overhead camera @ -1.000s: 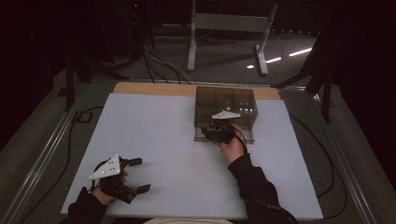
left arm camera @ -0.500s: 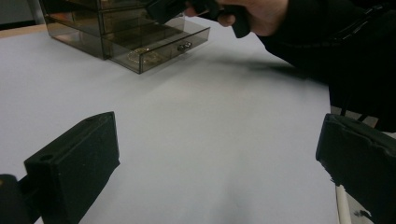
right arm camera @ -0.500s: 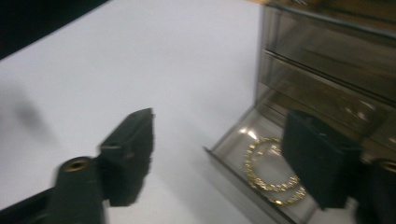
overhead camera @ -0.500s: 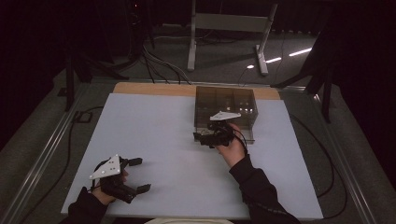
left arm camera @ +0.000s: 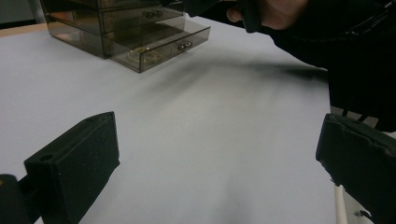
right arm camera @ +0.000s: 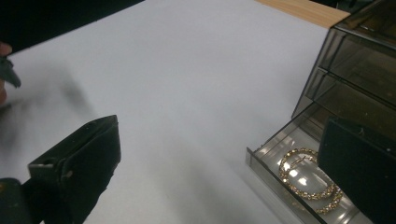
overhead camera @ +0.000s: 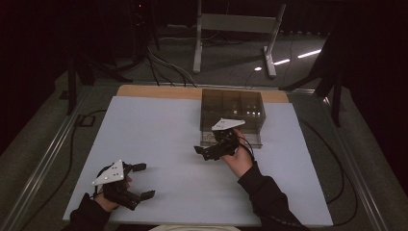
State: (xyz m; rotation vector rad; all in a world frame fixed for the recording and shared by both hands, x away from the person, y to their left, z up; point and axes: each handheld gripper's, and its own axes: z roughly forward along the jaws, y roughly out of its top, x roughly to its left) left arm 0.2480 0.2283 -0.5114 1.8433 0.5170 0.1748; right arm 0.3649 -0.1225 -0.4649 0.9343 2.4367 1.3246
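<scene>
- Right gripper [overhead camera: 204, 150], jaws spread, hangs just before the smoky clear plastic drawer chest [overhead camera: 233, 109] at the far edge of the white table [overhead camera: 159, 130].
- Bottom drawer [right arm camera: 299, 182] stands pulled out (two gold hoop earrings [right arm camera: 308, 179] inside).
- Left gripper [overhead camera: 143, 181], jaws spread, rests near the table's near left corner.

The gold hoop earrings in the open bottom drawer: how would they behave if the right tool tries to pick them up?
The hoop earrings look thin and rigid, so probably light but hard to pinch. They lie flat on the smooth drawer floor, so they may slide away. The two hoops overlap, so lifting one might drag the other.
</scene>
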